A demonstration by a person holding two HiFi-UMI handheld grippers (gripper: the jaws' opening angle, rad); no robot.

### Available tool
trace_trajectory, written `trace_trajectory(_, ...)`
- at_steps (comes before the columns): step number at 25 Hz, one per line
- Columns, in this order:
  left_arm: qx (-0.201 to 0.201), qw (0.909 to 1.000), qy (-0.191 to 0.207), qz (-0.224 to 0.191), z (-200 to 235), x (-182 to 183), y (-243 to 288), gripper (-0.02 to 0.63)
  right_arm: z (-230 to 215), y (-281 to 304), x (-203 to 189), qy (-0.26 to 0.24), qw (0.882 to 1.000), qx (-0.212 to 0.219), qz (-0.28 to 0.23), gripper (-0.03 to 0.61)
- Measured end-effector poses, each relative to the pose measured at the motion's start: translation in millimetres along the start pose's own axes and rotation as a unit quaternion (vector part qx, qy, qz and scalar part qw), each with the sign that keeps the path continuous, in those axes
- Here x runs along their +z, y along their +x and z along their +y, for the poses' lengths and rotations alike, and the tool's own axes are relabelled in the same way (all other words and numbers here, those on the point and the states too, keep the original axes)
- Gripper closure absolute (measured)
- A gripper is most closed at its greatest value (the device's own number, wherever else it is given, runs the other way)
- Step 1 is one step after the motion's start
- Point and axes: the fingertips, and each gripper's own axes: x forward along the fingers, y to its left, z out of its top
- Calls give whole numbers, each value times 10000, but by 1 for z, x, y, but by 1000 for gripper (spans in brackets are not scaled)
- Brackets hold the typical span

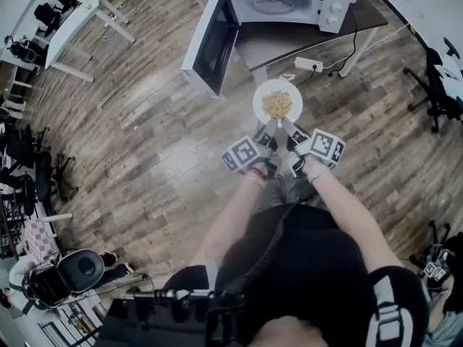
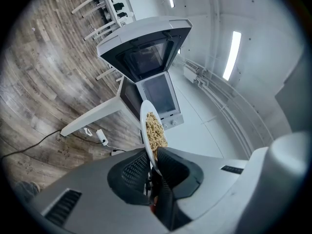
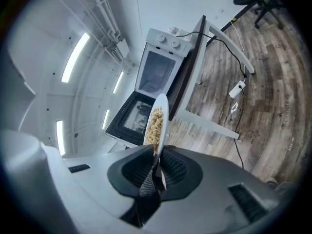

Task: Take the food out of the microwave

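A white plate (image 1: 277, 104) heaped with pale beige food (image 1: 277, 105) hangs in the air in front of the microwave (image 1: 278, 2), whose door (image 1: 212, 43) stands wide open. Both grippers pinch its near rim. My left gripper (image 1: 269, 130) is shut on the rim at the left, my right gripper (image 1: 289, 129) at the right. In the left gripper view the plate (image 2: 146, 130) stands edge-on between the jaws of that gripper (image 2: 153, 165), with food (image 2: 155, 130) on it. The right gripper view shows the plate (image 3: 163, 116) the same way, clamped in the right gripper (image 3: 157, 161).
The microwave stands on a dark table (image 1: 304, 40) with white legs. A white power strip (image 1: 309, 64) and cables lie on the wooden floor below. Office chairs (image 1: 441, 85) stand at the right, white desks (image 1: 72, 20) at the far left.
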Motion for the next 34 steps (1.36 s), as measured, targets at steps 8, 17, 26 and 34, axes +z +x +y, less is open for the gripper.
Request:
trace_trajectory(8,-52,10000,-78,1,0,1,2,574,0,2,2,-20,10000,-33,0,538)
trace_trajectory(17,-44,10000,-78,-14,3,7,3,574,-1,8,3,-2,10000,-17,-21,538)
trace_trajectory(26,36,9999,-127,-17,13,12,-2,572,-5,17,-4,48,9999,-90,78,538)
trace_trajectory(34,67,9998,-160,15,17,16,7,574,-8,23,1,163,9998,-97,73,538)
